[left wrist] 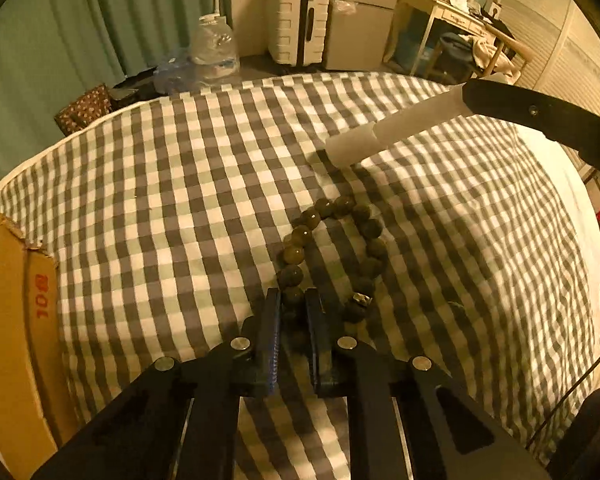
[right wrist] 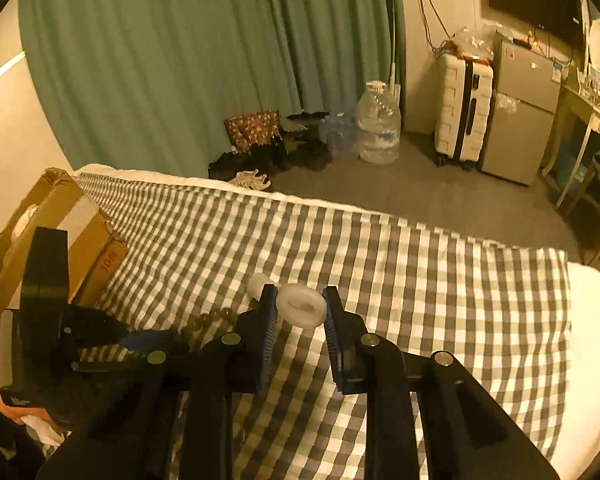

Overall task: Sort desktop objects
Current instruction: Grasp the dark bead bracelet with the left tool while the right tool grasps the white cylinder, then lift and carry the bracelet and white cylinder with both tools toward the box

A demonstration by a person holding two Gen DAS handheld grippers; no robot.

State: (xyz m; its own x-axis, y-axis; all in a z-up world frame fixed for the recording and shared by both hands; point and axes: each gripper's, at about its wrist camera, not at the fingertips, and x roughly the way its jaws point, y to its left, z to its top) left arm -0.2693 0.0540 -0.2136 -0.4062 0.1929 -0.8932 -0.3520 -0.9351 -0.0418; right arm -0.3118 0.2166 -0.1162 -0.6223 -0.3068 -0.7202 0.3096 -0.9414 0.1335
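So both tongs have something right now. The left gripper (left wrist: 293, 305) is pinched nearly shut on one bead of the bead bracelet (left wrist: 334, 256), which lies looped on the checked bedspread (left wrist: 160, 200), the loop running from the jaws up toward 1 o'clock. The right gripper (right wrist: 300, 305) has its jaws narrow around a white tube (right wrist: 302, 305), seen end-on in its own view (in the left view it sticks out at about 2 o'clock, above the cloth). The pads look to be touching the tube on both sides, so I'd call it held. The cardboard box (left wrist: 8, 300) sits at 9 o'clock in the left view and looks like the likely drop spot. My take on doing this well: lift the bracelet straight up slowly so the loop hangs free without snagging the cloth, keep the pinch firm since a round bead can squirt out, and carry the tube level so it doesn't slide.
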